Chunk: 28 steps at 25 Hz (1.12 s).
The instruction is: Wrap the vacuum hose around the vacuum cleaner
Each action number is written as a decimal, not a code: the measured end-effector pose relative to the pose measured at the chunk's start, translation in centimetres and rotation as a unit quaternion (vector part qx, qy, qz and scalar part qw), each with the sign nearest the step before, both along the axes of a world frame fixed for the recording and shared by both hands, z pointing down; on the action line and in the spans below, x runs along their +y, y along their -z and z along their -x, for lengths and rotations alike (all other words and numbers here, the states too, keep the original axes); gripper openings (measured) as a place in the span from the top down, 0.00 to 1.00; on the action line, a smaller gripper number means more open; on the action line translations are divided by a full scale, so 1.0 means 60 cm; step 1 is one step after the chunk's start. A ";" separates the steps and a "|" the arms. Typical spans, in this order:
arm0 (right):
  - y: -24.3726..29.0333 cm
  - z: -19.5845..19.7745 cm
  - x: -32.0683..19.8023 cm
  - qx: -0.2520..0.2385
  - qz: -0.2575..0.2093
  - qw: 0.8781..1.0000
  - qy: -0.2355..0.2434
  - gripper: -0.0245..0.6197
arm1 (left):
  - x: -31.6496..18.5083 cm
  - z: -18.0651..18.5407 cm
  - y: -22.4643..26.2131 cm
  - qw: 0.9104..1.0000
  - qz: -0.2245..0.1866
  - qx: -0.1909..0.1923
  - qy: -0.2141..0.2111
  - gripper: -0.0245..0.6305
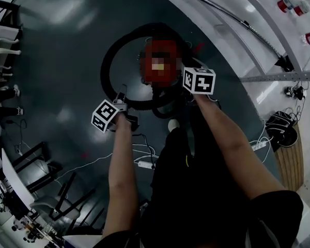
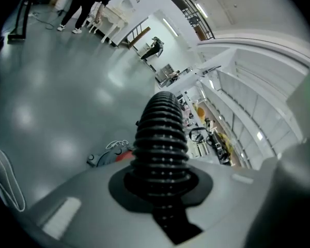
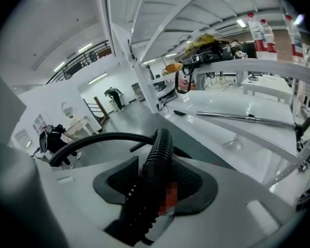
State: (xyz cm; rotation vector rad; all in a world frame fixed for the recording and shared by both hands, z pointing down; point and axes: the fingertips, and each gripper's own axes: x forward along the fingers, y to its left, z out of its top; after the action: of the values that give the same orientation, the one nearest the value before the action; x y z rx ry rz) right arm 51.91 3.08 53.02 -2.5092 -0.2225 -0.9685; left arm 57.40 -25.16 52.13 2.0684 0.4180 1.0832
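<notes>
The red vacuum cleaner [image 1: 161, 56] stands on the dark floor ahead of me, partly under a blur patch. Its black ribbed hose [image 1: 107, 68] curves in a wide loop round its left side and back. My left gripper [image 1: 121, 101] is at the loop's near end, shut on the hose [image 2: 160, 133], which runs straight out between the jaws of that gripper [image 2: 160, 177]. My right gripper [image 1: 191, 74] is beside the cleaner's right side. Its jaws [image 3: 155, 185] are shut on another stretch of hose [image 3: 161, 146], which bends away to the left.
A long metal wand [image 1: 237, 19] lies on the white shelving at the right, with bottles [image 1: 292, 1] further back. A power strip and white cables [image 1: 144, 164] lie near my feet. Black frames [image 1: 36, 159] stand at lower left. People [image 2: 80, 4] stand far off.
</notes>
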 end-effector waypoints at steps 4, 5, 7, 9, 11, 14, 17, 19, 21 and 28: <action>-0.033 -0.040 0.006 -0.021 0.015 0.999 0.047 0.65 | 0.006 -0.006 -0.052 0.999 0.004 -0.030 0.028 0.86; -0.041 -0.048 0.009 -0.025 0.019 0.998 0.056 0.65 | 0.009 -0.006 -0.065 0.999 0.007 -0.034 0.032 0.86; -0.057 -0.065 0.013 -0.031 0.026 0.996 0.073 0.65 | 0.013 -0.008 -0.090 0.998 0.011 -0.042 0.038 0.86; -0.078 -0.078 0.014 -0.040 0.033 0.994 0.091 0.65 | 0.014 -0.006 -0.120 0.997 0.017 -0.055 0.049 0.86; -0.101 -0.086 0.014 -0.052 0.038 0.992 0.109 0.65 | 0.011 0.000 -0.155 0.995 0.024 -0.072 0.065 0.86; -0.132 -0.094 0.017 -0.066 0.047 0.988 0.133 0.65 | 0.013 0.012 -0.202 0.992 0.029 -0.096 0.074 0.86; -0.154 -0.103 0.023 -0.075 0.062 0.982 0.161 0.64 | 0.022 0.030 -0.248 0.989 0.033 -0.115 0.084 0.86; -0.167 -0.110 0.024 -0.081 0.072 0.978 0.178 0.64 | 0.028 0.038 -0.272 0.988 0.035 -0.118 0.094 0.85; -0.181 -0.116 0.026 -0.087 0.079 0.974 0.194 0.64 | 0.034 0.046 -0.293 0.987 0.033 -0.119 0.100 0.85; -0.228 -0.144 0.029 -0.096 0.085 0.967 0.222 0.65 | 0.043 0.051 -0.360 0.987 -0.008 -0.130 0.098 0.82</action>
State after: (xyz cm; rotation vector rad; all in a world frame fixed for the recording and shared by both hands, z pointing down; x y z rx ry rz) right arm 60.55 4.84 66.72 -2.6799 0.2206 -1.4241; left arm 54.34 -22.58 73.76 1.9028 0.0756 1.2172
